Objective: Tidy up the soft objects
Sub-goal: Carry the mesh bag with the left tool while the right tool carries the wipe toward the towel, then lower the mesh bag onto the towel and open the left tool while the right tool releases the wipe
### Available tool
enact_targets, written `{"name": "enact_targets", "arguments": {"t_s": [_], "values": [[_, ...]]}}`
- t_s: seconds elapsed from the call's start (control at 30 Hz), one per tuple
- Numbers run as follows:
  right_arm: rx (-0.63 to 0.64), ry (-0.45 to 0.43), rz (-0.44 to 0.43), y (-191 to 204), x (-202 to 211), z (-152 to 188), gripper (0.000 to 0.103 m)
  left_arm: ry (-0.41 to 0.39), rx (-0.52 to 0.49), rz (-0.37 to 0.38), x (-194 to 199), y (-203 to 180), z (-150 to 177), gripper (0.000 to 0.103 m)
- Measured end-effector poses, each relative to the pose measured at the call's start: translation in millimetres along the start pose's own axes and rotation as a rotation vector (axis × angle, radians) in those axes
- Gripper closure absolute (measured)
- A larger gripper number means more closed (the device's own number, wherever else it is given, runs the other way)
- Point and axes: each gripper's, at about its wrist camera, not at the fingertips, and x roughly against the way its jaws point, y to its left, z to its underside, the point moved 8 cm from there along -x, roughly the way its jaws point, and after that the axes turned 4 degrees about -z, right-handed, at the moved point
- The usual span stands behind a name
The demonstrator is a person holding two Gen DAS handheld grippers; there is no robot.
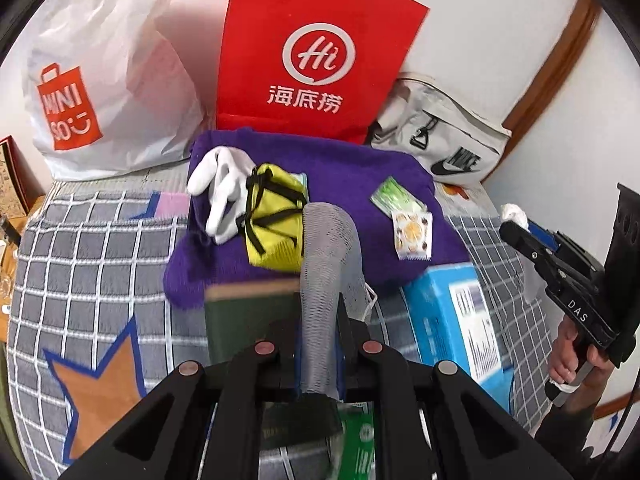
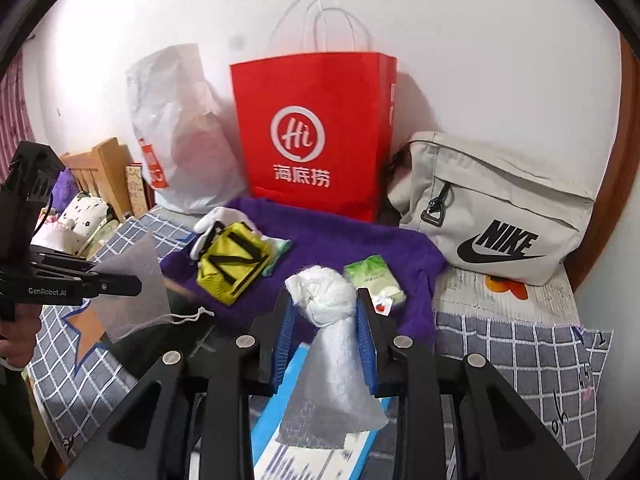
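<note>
Your right gripper, clamped on a white crumpled foam wrap, is nearer the purple fleece blanket than your left gripper, pinching a grey mesh drawstring pouch.

Your two handheld grippers, matte black throughout.

Your left gripper carries white "GenRobot.AI" lettering on its side; your right gripper reads "DAS". Both have angular black linkage arms with round silver pivot pins, and ribbed blue pads line the fingers. A thin black cable trails below your right hand.
</note>
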Motion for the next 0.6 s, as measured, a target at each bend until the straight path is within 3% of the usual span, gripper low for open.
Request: {"name": "enact_targets", "arguments": {"t_s": [0.3, 0.6], "values": [[-0.041, 0.042, -0.058, -15.2, -45.3, -29.1, 0.073, 0.029, 0.07, 0.015, -36.0, 1.4, -42.0, 0.091], [-0.041, 0.061, -0.067, -23.5, -82.4, -42.2, 0.073, 0.04, 0.055, -0.001, -67.0, -7.8, -73.6, 0.091]]}}
